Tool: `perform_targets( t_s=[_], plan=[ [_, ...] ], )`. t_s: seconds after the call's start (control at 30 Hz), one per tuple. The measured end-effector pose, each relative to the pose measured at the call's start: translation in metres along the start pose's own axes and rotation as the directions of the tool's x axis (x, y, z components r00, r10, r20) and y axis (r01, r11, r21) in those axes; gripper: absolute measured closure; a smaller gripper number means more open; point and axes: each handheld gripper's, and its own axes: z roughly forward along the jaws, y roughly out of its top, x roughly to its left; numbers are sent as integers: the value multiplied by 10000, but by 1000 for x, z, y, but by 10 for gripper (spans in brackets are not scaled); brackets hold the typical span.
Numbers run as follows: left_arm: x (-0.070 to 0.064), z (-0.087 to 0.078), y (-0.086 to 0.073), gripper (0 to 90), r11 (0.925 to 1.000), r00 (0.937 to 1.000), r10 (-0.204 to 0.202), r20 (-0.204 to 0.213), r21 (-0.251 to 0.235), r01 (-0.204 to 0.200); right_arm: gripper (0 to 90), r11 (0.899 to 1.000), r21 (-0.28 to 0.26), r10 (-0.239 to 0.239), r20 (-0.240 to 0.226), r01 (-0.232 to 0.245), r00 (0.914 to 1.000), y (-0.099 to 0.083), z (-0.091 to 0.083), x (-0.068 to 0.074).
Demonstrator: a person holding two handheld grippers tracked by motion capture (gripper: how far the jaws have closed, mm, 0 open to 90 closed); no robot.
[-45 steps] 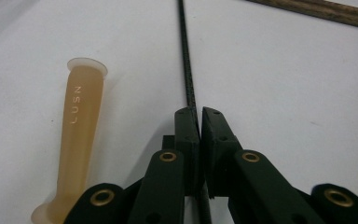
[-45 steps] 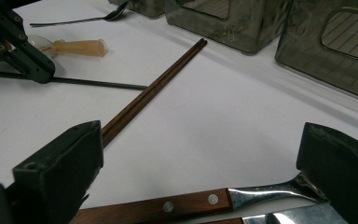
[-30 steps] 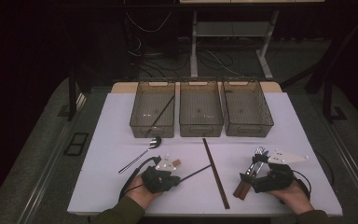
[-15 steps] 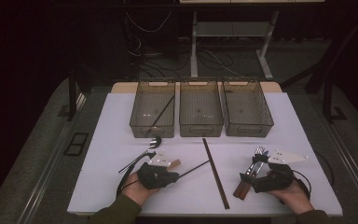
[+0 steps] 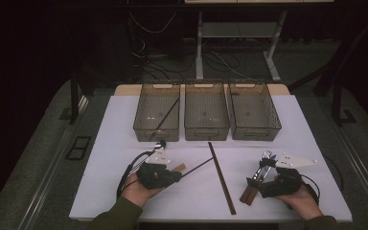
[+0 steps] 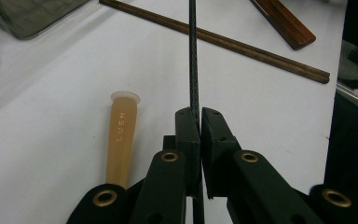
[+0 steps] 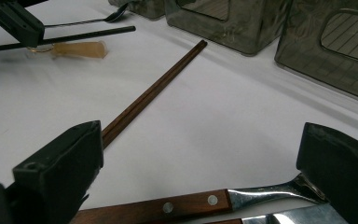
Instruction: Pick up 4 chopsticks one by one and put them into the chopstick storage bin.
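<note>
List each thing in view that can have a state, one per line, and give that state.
Left gripper: shut on black chopstick.
Right gripper: open, jaws astride the wooden-handled cutlery.
Brown chopsticks: lying flat on the table.
Left bin: holds one dark stick.
Middle bin: looks empty.

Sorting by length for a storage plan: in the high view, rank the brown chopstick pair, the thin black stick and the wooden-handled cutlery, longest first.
1. Brown chopstick pair, clearly longest.
2. Wooden-handled cutlery.
3. Thin black stick, though the left tool hides part, so its rank against the cutlery is unsure.
</note>
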Motion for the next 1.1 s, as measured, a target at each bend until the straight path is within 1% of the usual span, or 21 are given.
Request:
perform_targets(
  t_s=[0.23,0.3,0.33,0.57,0.87,0.93,1.1],
  plan=[
    [4,-3,6,859,10000,10000,8,-39,-95,-9,7,10000,-26,24,9,-24,10000,0,-1,-1],
    [6,-3,8,859,9999,10000,67,-30,-118,-67,7,10000,-37,26,3,-26,10000,0,-1,0],
    [7,-3,10,859,9999,10000,8,-26,-129,-8,7,10000,-35,10,0,-10,10000,0,-1,0],
    [13,-5,16,859,9999,9999,56,-132,-118,-57,7,10000,-21,-27,3,27,10000,0,0,0],
    [19,-12,21,859,9993,9998,72,-209,-366,-79,7,10000,24,77,49,-77,10000,0,1,-1],
    [20,-14,23,859,9991,9997,65,-235,-414,-75,7,10000,30,37,59,-37,10000,0,1,-1],
    [26,-17,28,859,9983,9993,21,-381,-580,-43,7,10000,12,33,33,-33,10000,-1,0,-1]
  ],
)
